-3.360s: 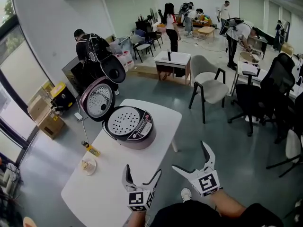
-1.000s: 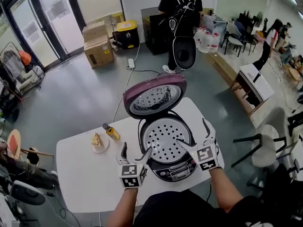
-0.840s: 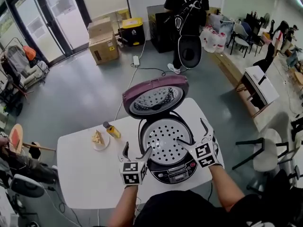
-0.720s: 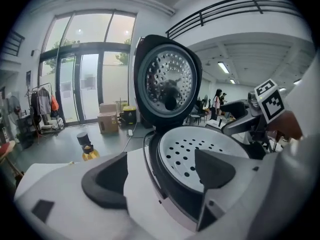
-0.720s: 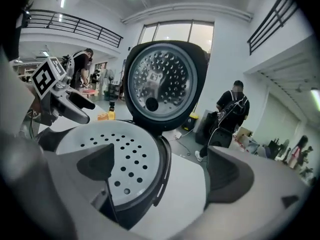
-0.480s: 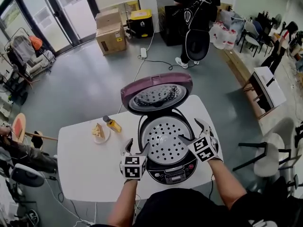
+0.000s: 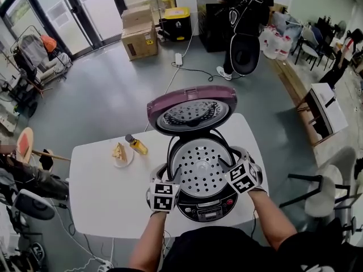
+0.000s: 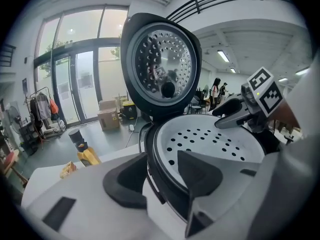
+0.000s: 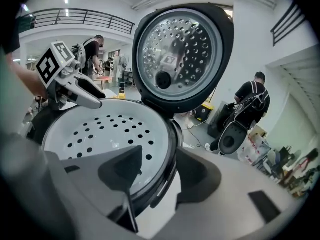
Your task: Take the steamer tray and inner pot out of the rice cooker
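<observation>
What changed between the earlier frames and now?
Both grippers came down onto the rice cooker: the left gripper and the right gripper now straddle the rim around the steamer tray on opposite sides. Their jaws have just been closing around that rim, with no firm clamp visible yet. Tray still seated, lid still open, bottle and plate unmoved.
</observation>
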### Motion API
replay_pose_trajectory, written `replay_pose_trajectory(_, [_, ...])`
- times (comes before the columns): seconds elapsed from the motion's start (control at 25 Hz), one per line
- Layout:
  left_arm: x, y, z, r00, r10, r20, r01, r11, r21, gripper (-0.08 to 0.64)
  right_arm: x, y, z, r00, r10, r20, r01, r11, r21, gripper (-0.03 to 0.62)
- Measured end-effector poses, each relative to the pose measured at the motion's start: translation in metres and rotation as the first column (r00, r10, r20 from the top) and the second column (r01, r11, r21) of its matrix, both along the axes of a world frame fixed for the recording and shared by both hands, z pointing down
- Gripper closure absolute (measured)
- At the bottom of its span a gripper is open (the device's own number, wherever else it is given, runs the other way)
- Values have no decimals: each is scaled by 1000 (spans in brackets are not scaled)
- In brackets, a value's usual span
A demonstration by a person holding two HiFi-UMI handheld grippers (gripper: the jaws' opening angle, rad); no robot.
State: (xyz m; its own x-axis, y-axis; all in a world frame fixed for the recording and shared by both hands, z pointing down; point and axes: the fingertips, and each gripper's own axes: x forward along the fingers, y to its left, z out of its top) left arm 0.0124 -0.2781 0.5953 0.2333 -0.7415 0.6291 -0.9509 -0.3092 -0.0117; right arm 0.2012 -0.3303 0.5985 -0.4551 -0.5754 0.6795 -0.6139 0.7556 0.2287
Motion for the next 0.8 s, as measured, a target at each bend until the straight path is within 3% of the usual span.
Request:
replay_pose_trajectory(0.2, [-1,-2,-1,1000,-1,28,1,1000,5,393,-2,-4,1,1000,0,-23,0,1000,20,453])
replay_pose_trajectory(0.36, [3,-1,-5,994,33,103,-34,999,13,416,-1,-3,-1,1000,15,-10,-15,999,29,478])
replay_pose_trajectory(0.4, [4,-1,-7,993,36,114,-38,999,15,449,-1,-3,-2,1000,17,-11,-16,999,31,482])
replay_pose_trajectory(0.8, [1,-3,-14,992,42,119,-44,999,21,463,-4,-4,-16,1000,19,-22,-17,996,91,489])
